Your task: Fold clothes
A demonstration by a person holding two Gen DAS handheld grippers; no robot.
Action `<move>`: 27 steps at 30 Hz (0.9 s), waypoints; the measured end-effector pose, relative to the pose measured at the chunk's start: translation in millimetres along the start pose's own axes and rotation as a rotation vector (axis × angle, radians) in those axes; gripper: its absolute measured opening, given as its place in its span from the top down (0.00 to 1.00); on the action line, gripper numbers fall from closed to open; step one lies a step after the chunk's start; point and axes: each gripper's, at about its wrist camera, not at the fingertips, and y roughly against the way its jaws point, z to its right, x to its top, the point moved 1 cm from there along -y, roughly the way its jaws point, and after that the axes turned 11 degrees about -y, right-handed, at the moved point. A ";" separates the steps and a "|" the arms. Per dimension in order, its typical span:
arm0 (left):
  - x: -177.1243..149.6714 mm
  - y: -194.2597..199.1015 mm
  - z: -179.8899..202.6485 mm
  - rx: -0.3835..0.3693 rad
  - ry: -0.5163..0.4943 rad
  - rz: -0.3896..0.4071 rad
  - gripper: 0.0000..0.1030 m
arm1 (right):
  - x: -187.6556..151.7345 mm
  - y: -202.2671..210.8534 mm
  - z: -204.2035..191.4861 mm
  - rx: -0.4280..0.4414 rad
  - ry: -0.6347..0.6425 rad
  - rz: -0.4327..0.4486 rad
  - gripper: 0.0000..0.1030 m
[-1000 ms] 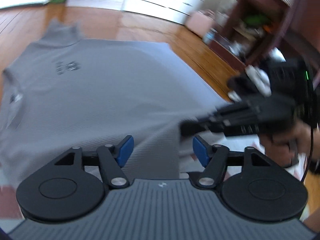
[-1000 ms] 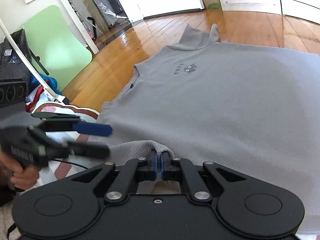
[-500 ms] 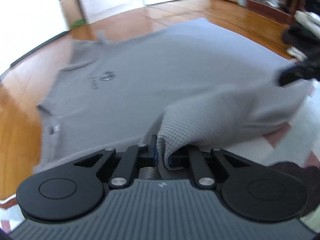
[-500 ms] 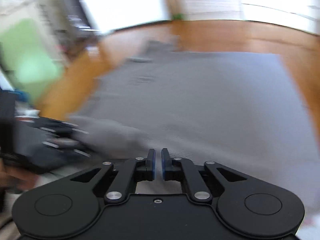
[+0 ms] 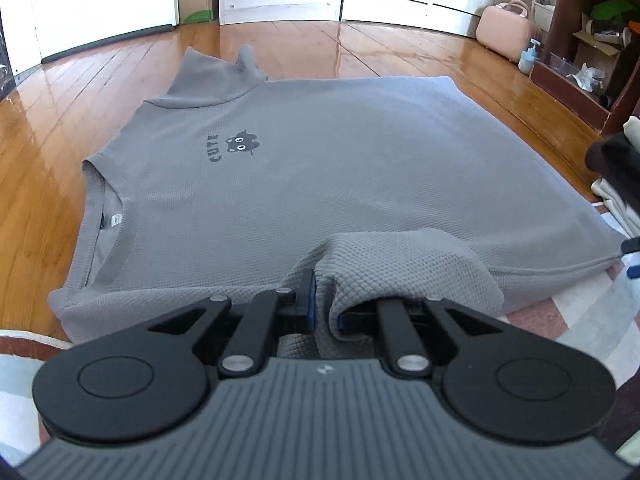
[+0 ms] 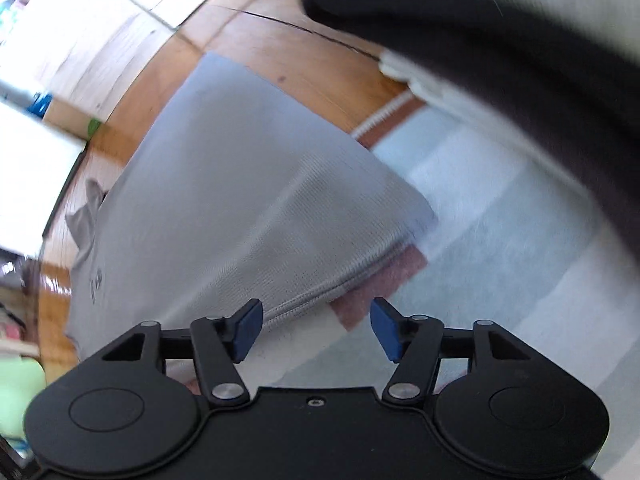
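- Grey t-shirt (image 5: 340, 168): waffle-knit cloth, matt.
- Floor (image 5: 52, 120): wood planks, glossy, reflective.
- Left tool (image 5: 324, 308): matt black plastic, blue pads, metal pins.
- Rug (image 6: 500, 248): soft woven cloth, matt.

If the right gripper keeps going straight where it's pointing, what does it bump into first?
Probably the hem corner of the grey shirt, which lies just ahead of the open right gripper and partly between its fingers, on the striped rug. The view is blurred, so depth is uncertain.

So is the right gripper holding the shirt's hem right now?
No, the right gripper is open, its blue pads apart just short of the grey shirt hem.
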 end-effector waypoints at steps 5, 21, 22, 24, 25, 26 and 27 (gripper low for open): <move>1.9 -2.3 -2.7 -0.010 0.005 -0.008 0.90 | 7.6 -15.8 2.8 0.008 -0.013 0.026 0.36; 5.2 85.5 13.1 0.186 -0.008 0.202 0.92 | -18.4 23.3 -60.9 0.042 0.318 0.332 0.94; 2.9 93.9 14.3 0.196 -0.009 0.208 0.92 | -21.0 32.1 -62.7 0.062 0.314 0.345 0.95; -1.7 110.8 16.8 0.216 -0.011 0.220 0.92 | -26.9 44.9 -62.3 0.091 0.311 0.337 0.95; -4.1 119.2 18.1 0.226 -0.011 0.226 0.93 | -29.8 51.3 -62.1 0.105 0.309 0.334 0.95; -6.4 127.7 19.4 0.236 -0.012 0.232 0.93 | -32.8 57.7 -61.9 0.120 0.308 0.330 0.95; -8.7 136.0 20.9 0.249 -0.015 0.238 0.93 | -35.8 64.2 -61.6 0.134 0.306 0.326 0.95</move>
